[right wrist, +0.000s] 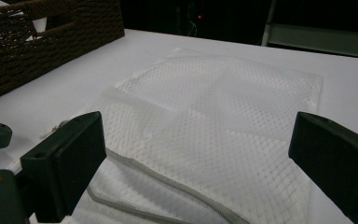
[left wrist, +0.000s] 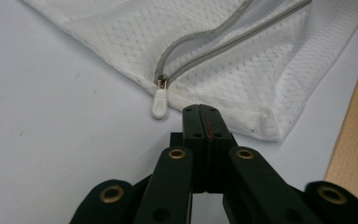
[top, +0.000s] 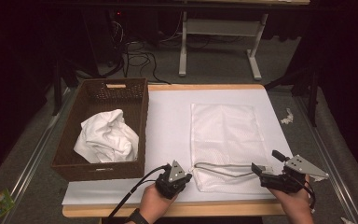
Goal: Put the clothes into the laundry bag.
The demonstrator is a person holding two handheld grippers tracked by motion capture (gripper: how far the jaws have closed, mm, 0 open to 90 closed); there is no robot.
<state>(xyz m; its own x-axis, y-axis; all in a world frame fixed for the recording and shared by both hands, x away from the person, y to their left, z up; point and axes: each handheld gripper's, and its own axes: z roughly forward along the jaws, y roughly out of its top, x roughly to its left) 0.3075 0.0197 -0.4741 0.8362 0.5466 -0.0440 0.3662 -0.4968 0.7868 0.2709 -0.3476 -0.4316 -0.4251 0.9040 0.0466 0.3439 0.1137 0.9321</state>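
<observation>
Mesh laundry bag (top: 226, 140) lower centre: light, limp, slippery; grip at zipper pull (left wrist: 160, 101). Left tool (left wrist: 200, 112) closed, empty. Right tool (right wrist: 196, 154) wide open, empty.

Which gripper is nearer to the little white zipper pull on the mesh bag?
Left. The left gripper sits right beside the zipper pull; the right gripper is at the bag's opposite corner.

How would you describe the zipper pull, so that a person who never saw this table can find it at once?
On the white table, right of the brown wicker basket, lies a flat white mesh laundry bag. Follow its grey zipper along the near edge to the left end. There, just in front of the shut left gripper, sits the zipper pull, a small smooth white tab, unlike the netted fabric around it.
</observation>
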